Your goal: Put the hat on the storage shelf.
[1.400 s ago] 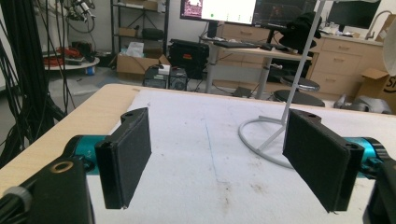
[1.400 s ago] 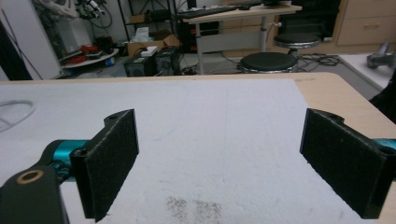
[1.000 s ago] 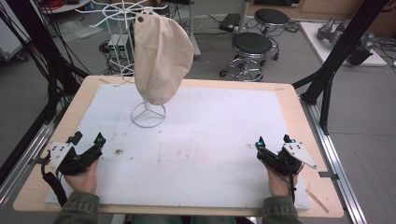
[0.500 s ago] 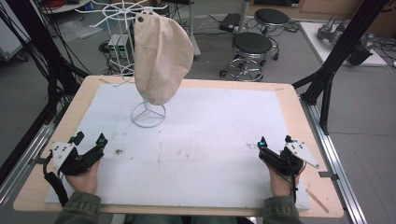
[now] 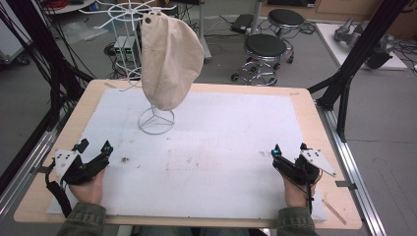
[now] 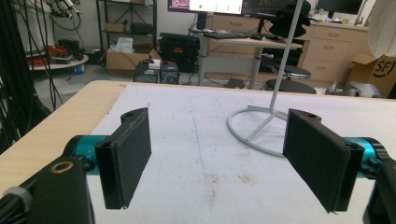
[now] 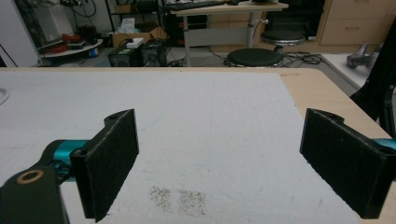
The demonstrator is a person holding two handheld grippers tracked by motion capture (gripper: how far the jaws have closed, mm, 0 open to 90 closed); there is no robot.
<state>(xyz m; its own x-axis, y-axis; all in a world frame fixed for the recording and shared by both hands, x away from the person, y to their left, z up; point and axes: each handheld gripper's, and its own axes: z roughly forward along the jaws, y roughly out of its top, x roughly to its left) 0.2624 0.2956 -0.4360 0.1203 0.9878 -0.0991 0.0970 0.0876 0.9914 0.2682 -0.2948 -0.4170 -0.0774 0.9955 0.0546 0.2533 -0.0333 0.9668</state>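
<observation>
A beige cap [image 5: 169, 59] hangs on a white wire stand [image 5: 156, 120] at the back left of the table. The stand's ring base [image 6: 261, 128] and part of the cap [image 6: 384, 25] appear ahead in the left gripper view. My left gripper [image 5: 94, 146] rests near the front left edge, open and empty, well short of the stand. My left gripper [image 6: 218, 161] holds its jaws wide apart. At the front right my right gripper [image 5: 289, 148] stands open, and my right gripper [image 7: 224, 161] has nothing between its pads.
A white foam mat [image 5: 211, 147] with some dirt marks covers the wooden table [image 5: 305, 105]. Black frame posts [image 5: 354, 64] rise at both sides. Stools [image 5: 265, 46], a white wire rack [image 5: 125, 29] and desks stand on the floor beyond the far edge.
</observation>
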